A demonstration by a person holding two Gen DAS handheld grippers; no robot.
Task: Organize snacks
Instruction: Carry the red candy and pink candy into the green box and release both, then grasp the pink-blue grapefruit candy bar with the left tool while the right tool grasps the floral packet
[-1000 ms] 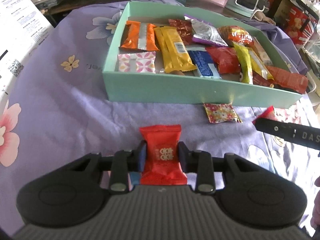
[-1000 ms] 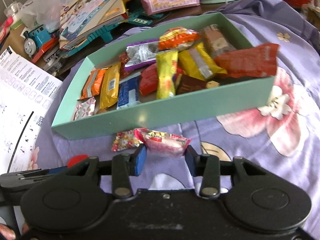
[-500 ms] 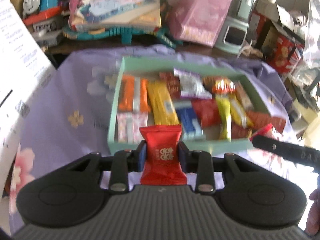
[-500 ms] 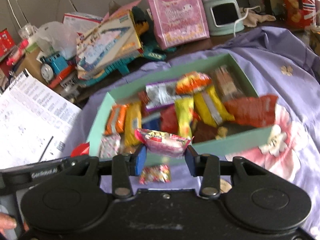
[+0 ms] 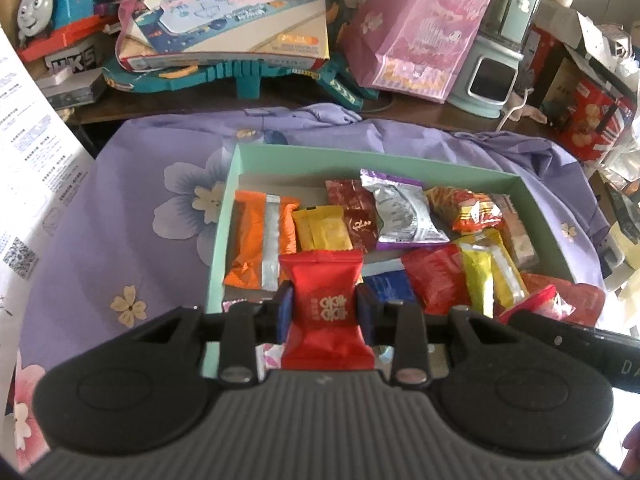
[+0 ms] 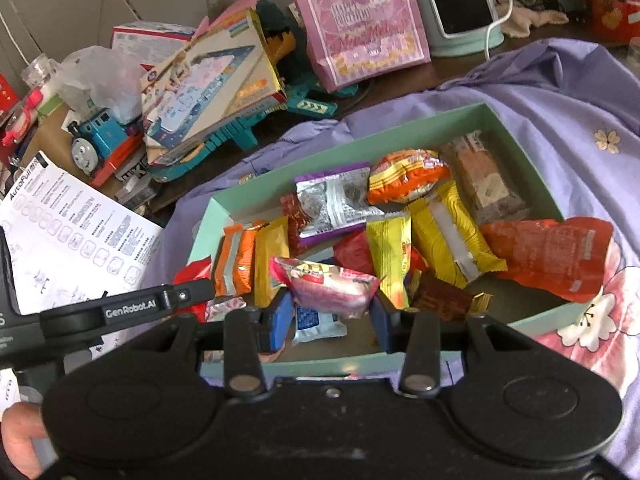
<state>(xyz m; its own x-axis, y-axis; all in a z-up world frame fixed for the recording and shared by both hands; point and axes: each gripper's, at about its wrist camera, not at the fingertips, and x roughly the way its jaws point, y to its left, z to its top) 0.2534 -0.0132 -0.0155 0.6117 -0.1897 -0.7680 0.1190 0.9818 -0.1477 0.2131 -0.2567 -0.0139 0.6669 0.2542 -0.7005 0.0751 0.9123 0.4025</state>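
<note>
**Both claws loaded, over the snack box**

Left claw [image 5: 323, 311] was clamped on a red candy packet [image 5: 325, 304], blue pads pressing its sides, packet upright between them. It hung over the near-left end of the mint-green box [image 5: 400, 162], just in front of the orange wrapper [image 5: 260, 248] and the yellow bar [image 5: 322, 232].

Right claw [image 6: 331, 320] was clamped on a pink snack pouch [image 6: 326, 286], held crosswise, pads on both ends. It sat above the box's near wall [image 6: 320, 362], around mid-length, over a small blue-and-white packet [image 6: 316, 322].

Box sat on the purple floral cloth [image 5: 120, 208] covering the counter, roughly central, already crowded: silver-purple pouch [image 5: 404, 212], orange-red bag [image 5: 466, 208], yellow sticks [image 6: 390, 258], big red-orange packet [image 6: 554, 252] draped over the right-hand wall. Left claw's finger [image 6: 132, 306] showed at the left in the right wrist view, its red packet touching the box's left end.

A white printed sheet [image 6: 68, 224] lay at the counter's left edge; a toy train [image 5: 52, 4] and a pink gift bag [image 5: 416, 36] were past the far edge.
</note>
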